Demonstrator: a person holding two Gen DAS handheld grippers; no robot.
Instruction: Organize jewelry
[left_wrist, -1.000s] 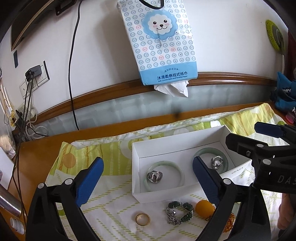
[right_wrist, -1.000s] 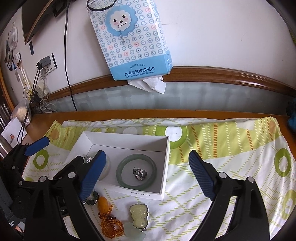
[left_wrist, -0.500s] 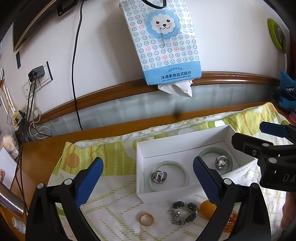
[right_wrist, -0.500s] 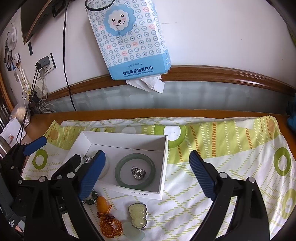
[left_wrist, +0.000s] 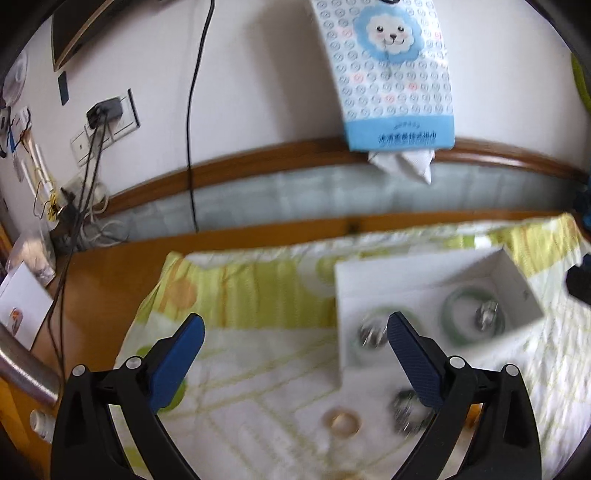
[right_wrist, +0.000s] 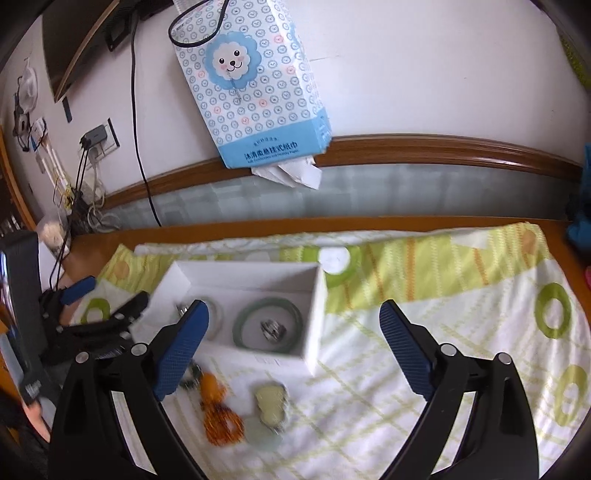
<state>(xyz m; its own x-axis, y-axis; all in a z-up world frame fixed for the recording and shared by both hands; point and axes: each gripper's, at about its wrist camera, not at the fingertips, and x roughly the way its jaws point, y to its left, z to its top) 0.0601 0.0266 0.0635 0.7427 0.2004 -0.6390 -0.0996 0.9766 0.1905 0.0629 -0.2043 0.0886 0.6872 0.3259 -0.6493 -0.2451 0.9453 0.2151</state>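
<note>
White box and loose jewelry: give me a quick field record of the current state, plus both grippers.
container: white open cardboard box on the green-patterned cloth
in box: dark green jade bangle around a silver ring; pale bangle with another silver ring
loose on cloth: gold ring, orange bead strand, pale carved pendant
left gripper: open, empty
right gripper: open, empty

Both grippers' fingers spread wide

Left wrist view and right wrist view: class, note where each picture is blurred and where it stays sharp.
Left wrist view: motion blur smears the white box and gold ring; the left gripper stays sharp. Right wrist view: the amber beads blur, the tissue pack is crisp.
</note>
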